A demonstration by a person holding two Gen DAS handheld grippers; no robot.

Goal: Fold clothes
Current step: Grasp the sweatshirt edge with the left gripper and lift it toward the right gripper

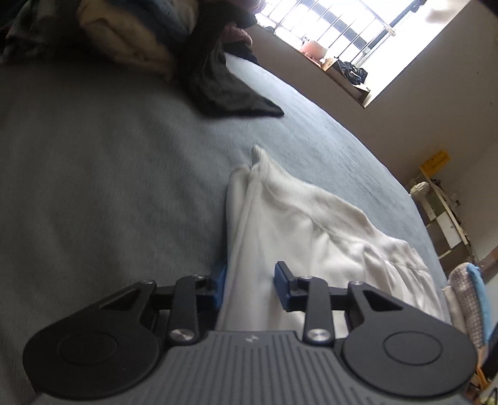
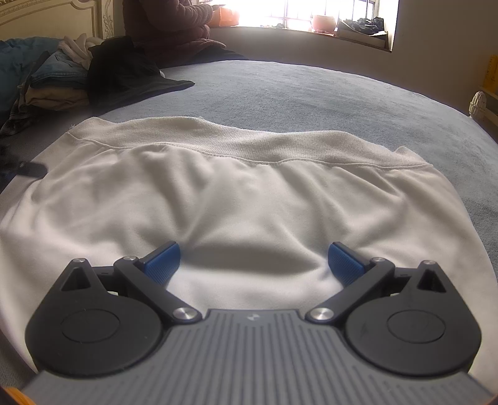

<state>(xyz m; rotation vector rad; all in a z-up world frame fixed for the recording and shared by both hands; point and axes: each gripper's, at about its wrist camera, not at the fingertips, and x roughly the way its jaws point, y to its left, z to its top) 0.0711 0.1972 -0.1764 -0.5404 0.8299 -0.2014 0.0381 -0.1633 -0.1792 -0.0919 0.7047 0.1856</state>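
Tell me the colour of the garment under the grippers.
White garment, with a ribbed band; clearest in the right wrist view.

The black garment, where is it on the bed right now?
The black garment lies at the far left of the blue bed in the right wrist view, against the clothes pile, beyond the white sweatshirt.

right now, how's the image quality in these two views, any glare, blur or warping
Left wrist view: the window is blown out white, the dark clothes pile is soft and blurred, and the horizon tilts. Right wrist view: window glare washes the top edge, fisheye bends the blue bed cover into a dome, and the right gripper casts a shadow on the sharp white garment.
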